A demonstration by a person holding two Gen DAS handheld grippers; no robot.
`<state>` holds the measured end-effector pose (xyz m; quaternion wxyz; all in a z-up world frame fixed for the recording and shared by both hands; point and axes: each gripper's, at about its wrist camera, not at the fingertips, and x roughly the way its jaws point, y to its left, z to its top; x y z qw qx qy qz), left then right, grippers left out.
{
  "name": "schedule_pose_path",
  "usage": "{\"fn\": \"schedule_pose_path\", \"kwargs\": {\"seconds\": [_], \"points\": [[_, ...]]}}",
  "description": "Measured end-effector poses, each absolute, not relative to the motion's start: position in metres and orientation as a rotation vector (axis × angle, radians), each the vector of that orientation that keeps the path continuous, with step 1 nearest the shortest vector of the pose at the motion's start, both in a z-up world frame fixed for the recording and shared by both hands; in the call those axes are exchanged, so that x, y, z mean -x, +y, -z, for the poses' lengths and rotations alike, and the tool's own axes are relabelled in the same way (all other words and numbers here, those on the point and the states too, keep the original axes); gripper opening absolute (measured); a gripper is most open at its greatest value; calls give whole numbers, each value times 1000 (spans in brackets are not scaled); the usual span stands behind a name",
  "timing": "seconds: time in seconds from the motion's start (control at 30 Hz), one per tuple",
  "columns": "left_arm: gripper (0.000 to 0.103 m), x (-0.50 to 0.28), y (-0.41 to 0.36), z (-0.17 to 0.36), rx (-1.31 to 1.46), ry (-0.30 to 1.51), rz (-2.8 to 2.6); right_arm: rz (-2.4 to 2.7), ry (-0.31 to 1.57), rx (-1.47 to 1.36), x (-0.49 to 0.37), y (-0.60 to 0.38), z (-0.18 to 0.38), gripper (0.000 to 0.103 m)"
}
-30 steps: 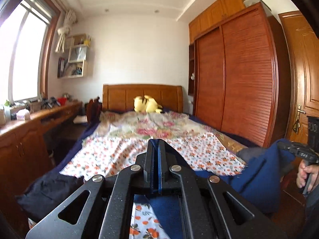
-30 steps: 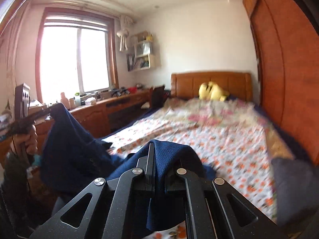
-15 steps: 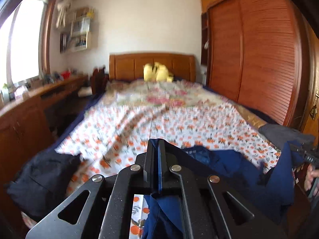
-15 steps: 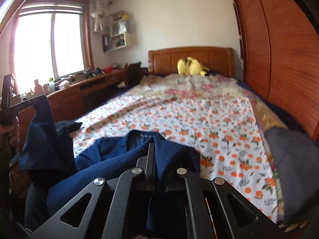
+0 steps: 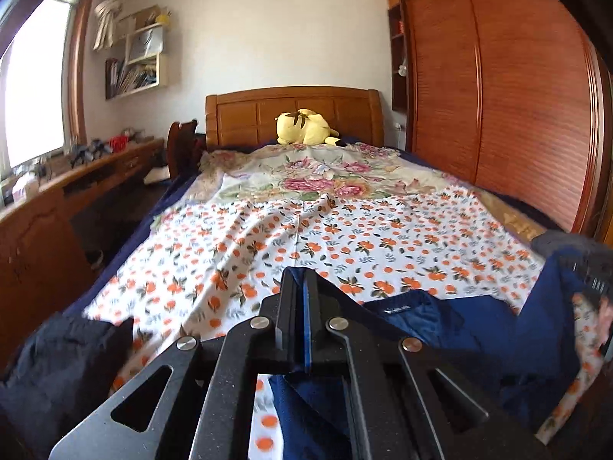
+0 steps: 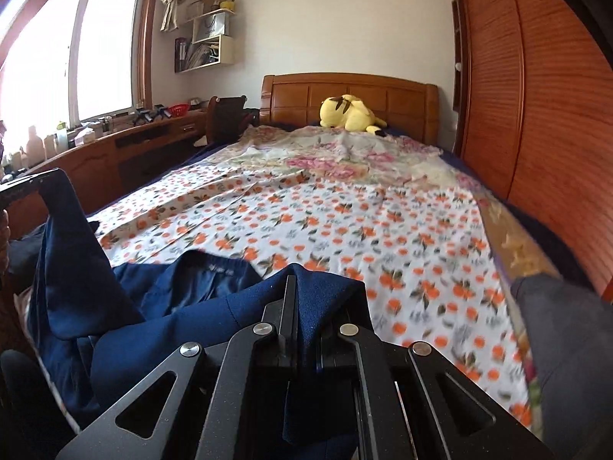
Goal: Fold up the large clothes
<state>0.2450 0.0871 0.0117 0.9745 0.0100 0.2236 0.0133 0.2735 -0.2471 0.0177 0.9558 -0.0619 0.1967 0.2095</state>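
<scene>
your left gripper [image 5: 304, 287] sits at the bottom centre of its frame, angled down toward the bed [image 5: 345, 230], jaws pinched on an edge of the navy garment [image 5: 440, 318]. your right gripper [image 6: 302, 291] is posed alike, jaws clamped on another navy fold. the garment sags between them onto the orange-flowered sheet [image 6: 345, 222] at lower frame. a yellow plush toy [image 5: 304, 126] lies by the headboard; a wooden wardrobe [image 5: 498, 96] fills the right.

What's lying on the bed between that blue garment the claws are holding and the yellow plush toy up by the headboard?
Only bedding, in both views: beyond the navy garment comes the orange-print sheet, then a rose-patterned cover reaching the yellow plush toy.
</scene>
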Motion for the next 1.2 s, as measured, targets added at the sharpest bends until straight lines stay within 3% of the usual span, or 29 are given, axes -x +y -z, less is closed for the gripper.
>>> {"fn": "schedule_pose_path", "kwargs": {"seconds": [0.33, 0.87, 1.13, 1.2], "points": [[3, -272, 110, 48, 93, 530, 3, -362, 545, 229, -320, -202, 32, 5], [3, -277, 113, 84, 62, 571, 1, -290, 573, 206, -325, -193, 31, 9], [3, -273, 113, 83, 67, 555, 25, -263, 560, 232, -305, -185, 12, 21], [3, -271, 114, 83, 70, 551, 32, -268, 566, 230, -304, -184, 7, 33]]}}
